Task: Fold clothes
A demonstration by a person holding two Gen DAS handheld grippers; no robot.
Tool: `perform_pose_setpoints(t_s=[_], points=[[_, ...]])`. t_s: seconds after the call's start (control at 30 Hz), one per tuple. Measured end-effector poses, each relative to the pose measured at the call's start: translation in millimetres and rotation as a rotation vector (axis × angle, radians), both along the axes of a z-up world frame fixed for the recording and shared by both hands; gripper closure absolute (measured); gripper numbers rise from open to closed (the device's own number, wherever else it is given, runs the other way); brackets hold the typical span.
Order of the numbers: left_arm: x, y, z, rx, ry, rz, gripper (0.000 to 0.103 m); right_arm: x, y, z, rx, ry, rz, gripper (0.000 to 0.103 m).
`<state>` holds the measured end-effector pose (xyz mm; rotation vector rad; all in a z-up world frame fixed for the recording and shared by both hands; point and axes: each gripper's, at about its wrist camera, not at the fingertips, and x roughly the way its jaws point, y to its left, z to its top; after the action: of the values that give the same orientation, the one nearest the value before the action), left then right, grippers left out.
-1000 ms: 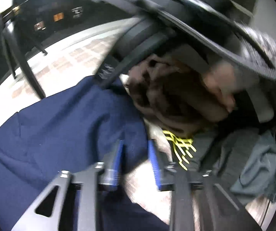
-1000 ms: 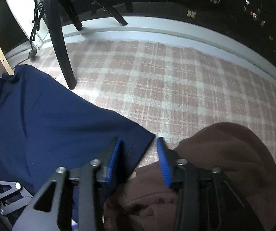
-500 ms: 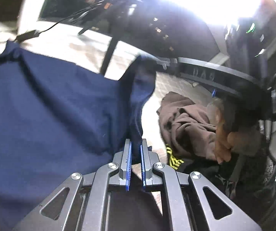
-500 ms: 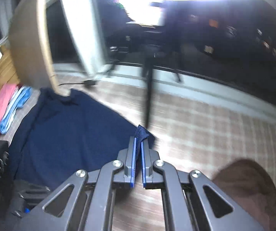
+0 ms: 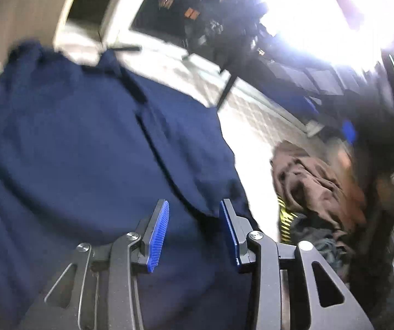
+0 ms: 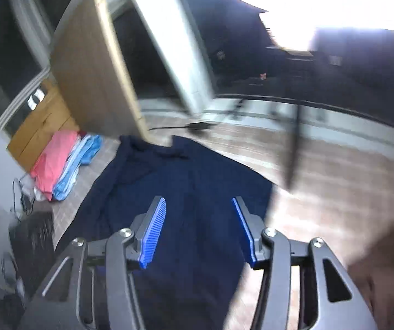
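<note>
A: Left wrist view: left gripper spread, empty, over navy shirt on the checked floor. Right?

B: Right gripper spread too. Shirt looks soft, light, floppy; pinch the hem corner at 2 o'clock.

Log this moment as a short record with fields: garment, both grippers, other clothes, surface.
garment: navy shirt, spread on the surface with one side folded over onto itself
left gripper: open, holding nothing, above the shirt
right gripper: open, holding nothing, above the shirt
unfolded pile: brown garment heaped to the right of the shirt
folded stack: pink and light blue clothes at the far left by a wooden cabinet
surface: plaid cloth
image quality: both views motion-blurred
</note>
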<state>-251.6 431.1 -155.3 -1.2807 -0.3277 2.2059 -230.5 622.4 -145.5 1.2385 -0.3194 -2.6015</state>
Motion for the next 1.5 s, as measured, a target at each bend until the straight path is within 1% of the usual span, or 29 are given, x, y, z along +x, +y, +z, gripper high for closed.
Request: perform_pose_setpoints(t_s=[0.03, 0.07, 0.13, 0.17, 0.2, 0.23, 0.3, 0.33, 0.37, 0.43, 0.53, 0.63, 0.67, 0.73, 0.8, 0.87, 0.9, 1.0, 1.07, 1.1, 1.17, 1.23, 1.27, 1.33, 1.43, 1.5], points=[[-10, 2, 4, -0.039, 0.024, -0.008, 0.063, 16, 8, -4, 0.005, -0.006, -0.032, 0.054], [-20, 7, 2, -0.082, 0.039, -0.017, 0.063, 32, 13, -14, 0.014, -0.025, -0.061, 0.054], [-40, 18, -4, -0.16, 0.062, -0.04, 0.063, 49, 13, -36, 0.021, -0.073, -0.077, 0.057], [-48, 22, -6, -0.19, 0.071, -0.052, 0.063, 56, 12, -48, 0.023, -0.099, -0.078, 0.06], [-56, 25, -7, -0.217, 0.075, -0.063, 0.063, 61, 10, -60, 0.016, -0.124, -0.075, 0.069], [-63, 29, -9, -0.23, 0.073, -0.074, 0.063, 63, 9, -71, -0.014, -0.148, -0.067, 0.077], [-73, 39, -12, -0.235, 0.068, -0.092, 0.064, 64, 5, -87, -0.067, -0.167, -0.052, 0.08], [-75, 44, -12, -0.226, 0.066, -0.1, 0.064, 65, 2, -92, -0.069, -0.169, -0.043, 0.08], [-77, 49, -12, -0.217, 0.064, -0.108, 0.064, 65, -5, -96, -0.04, -0.171, -0.026, 0.08], [-70, 57, -8, -0.193, 0.069, -0.156, 0.064, 63, -19, -99, 0.012, -0.164, 0.004, 0.079], [-53, 68, -6, -0.191, 0.076, -0.229, 0.064, 57, -24, -104, 0.055, -0.162, 0.025, 0.079], [-31, 77, -7, -0.151, 0.063, -0.324, 0.064, 60, -25, -106, 0.163, -0.203, 0.018, 0.079], [-22, 82, -11, -0.143, 0.053, -0.37, 0.064, 62, -20, -105, 0.166, -0.216, 0.008, 0.08], [-2, 92, -20, -0.191, 0.041, -0.473, 0.064, 68, -7, -100, 0.116, -0.231, -0.008, 0.079], [15, 96, -24, -0.297, 0.1, -0.518, 0.064, 72, 9, -88, 0.023, -0.211, -0.017, 0.079], [31, 99, -28, -0.412, 0.169, -0.553, 0.064, 69, 22, -76, -0.023, -0.174, -0.04, 0.076], [33, 98, -26, -0.407, 0.169, -0.553, 0.064, 63, 25, -72, -0.027, -0.159, -0.056, 0.076], [30, 95, -16, -0.325, 0.152, -0.535, 0.064, 36, 20, -71, -0.037, -0.138, -0.048, 0.076], [30, 96, -16, -0.29, 0.147, -0.549, 0.064, 21, 7, -78, -0.077, -0.143, 0.009, 0.076], [29, 97, -19, -0.272, 0.13, -0.559, 0.064, 14, -2, -84, -0.084, -0.157, 0.038, 0.076], [28, 97, -30, -0.25, 0.058, -0.585, 0.064, 6, -14, -95, -0.013, -0.194, 0.056, 0.076], [30, 92, -35, -0.285, 0.043, -0.57, 0.067, 6, -18, -102, 0.081, -0.215, 0.047, 0.077], [33, 87, -32, -0.29, 0.044, -0.564, 0.067, 8, -15, -100, 0.082, -0.219, 0.033, 0.077], [40, 71, -14, -0.267, 0.056, -0.535, 0.067, 19, 0, -86, 0.008, -0.206, -0.007, 0.076], [55, 44, 19, -0.233, 0.087, -0.483, 0.065, 46, 22, -52, -0.091, -0.143, -0.046, 0.076], [71, 23, 42, -0.201, 0.112, -0.448, 0.064, 75, 33, -25, -0.148, -0.098, -0.065, 0.075]])
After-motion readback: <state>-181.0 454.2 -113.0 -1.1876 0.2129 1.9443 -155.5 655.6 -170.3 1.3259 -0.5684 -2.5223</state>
